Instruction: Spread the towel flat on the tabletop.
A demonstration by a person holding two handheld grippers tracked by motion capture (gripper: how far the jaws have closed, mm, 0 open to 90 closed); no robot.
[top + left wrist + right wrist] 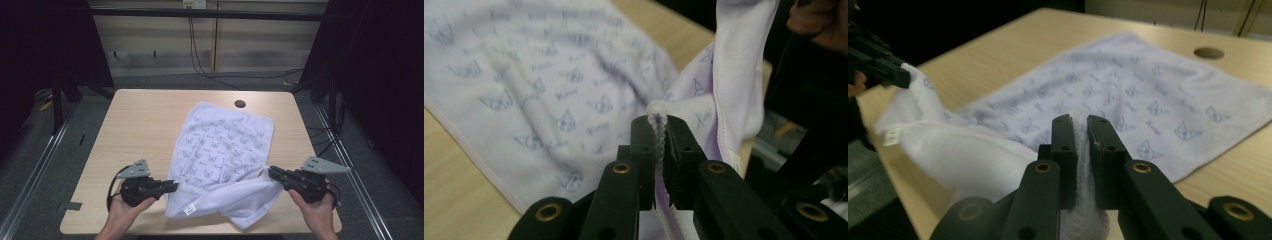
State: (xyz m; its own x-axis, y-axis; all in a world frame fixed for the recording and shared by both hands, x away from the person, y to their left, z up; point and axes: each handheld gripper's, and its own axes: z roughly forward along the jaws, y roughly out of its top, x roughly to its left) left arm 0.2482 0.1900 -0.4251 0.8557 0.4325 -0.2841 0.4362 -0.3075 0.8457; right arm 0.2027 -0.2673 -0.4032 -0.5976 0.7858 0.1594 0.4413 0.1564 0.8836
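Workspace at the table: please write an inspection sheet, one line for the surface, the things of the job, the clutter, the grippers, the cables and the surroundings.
Surface: light wooden table with a round hole near the far edge.
Job's things: white towel with a small blue print; far part lies flat, near edge is lifted and bunched, a label shows at the near corner.
Clutter: nothing seen on the table.
Grippers: left gripper is shut on the towel's near left corner; right gripper is shut on its near right edge. Cloth sits between the fingers in both gripper views.
Cables: black cables hang down the back wall to the floor; one trails from each gripper.
Surroundings: grey floor, metal rails on both sides, dark curtains.
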